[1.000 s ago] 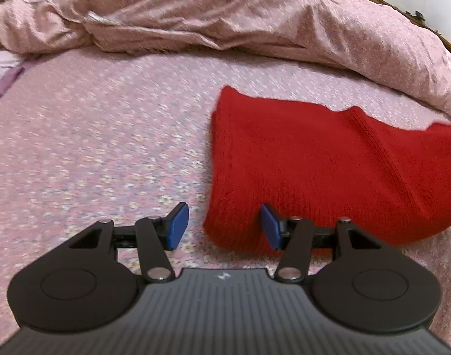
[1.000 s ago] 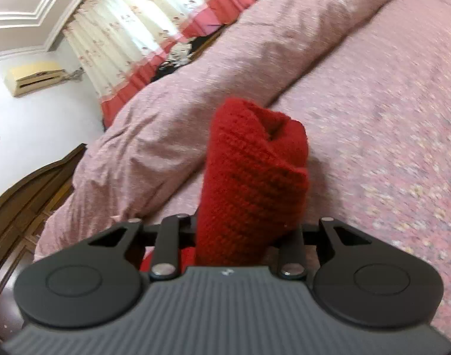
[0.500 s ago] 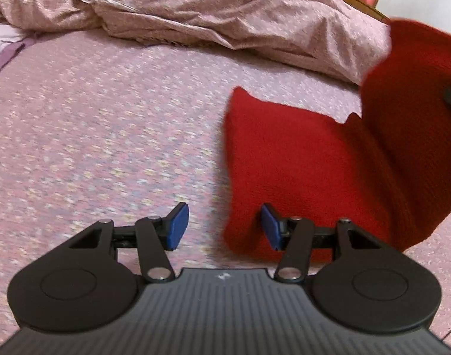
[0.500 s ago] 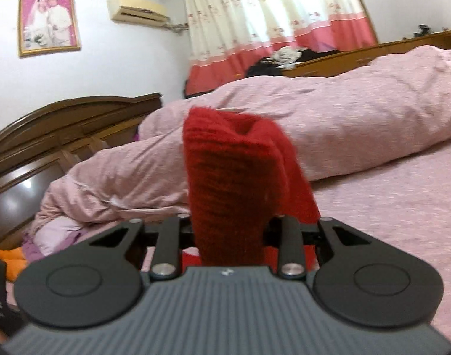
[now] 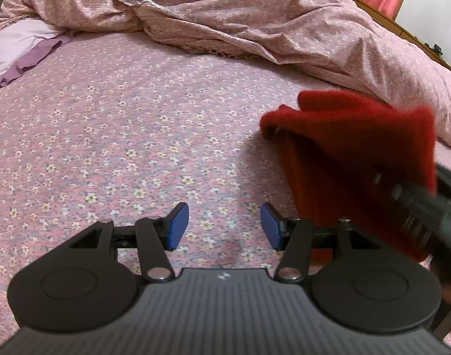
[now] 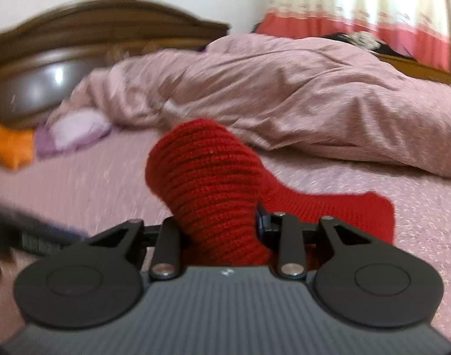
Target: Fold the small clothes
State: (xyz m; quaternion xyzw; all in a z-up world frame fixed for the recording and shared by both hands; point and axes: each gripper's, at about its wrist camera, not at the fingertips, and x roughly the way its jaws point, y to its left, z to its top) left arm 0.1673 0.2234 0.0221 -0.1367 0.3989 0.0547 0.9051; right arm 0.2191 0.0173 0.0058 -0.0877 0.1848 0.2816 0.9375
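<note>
1. Roughly midway, by my reading. The red knit garment (image 6: 207, 189) is part lifted, part lying on the flowered bedsheet (image 5: 112, 136); one end is bunched up between the fingers of the right gripper (image 6: 221, 230), the rest trails flat to the right of it.
2. Right gripper: jaws opening at this moment, knit bundle between them. Pads mostly hidden by the wool; it looks gripped, though loosening.
3. Left gripper (image 5: 224, 226): blue pads about half apart, nothing between them, only sheet beneath. It sits just beside the garment's near edge, not touching it as far as I can tell.
4. Left to do, as a judgement: lay the carried end down over the flat part, release, square the fold.
5. Left wrist view only: the garment's raised flap seen from the side, with the right gripper's dark body blurred at the right edge.
6. Right wrist view only: the flat remainder of the garment, the wooden headboard (image 6: 107, 32), the curtain (image 6: 358, 9), and something orange (image 6: 12, 145) at the left edge, too blurred to identify.
7. Both views: the rumpled pink duvet (image 5: 255, 14) beyond.
</note>
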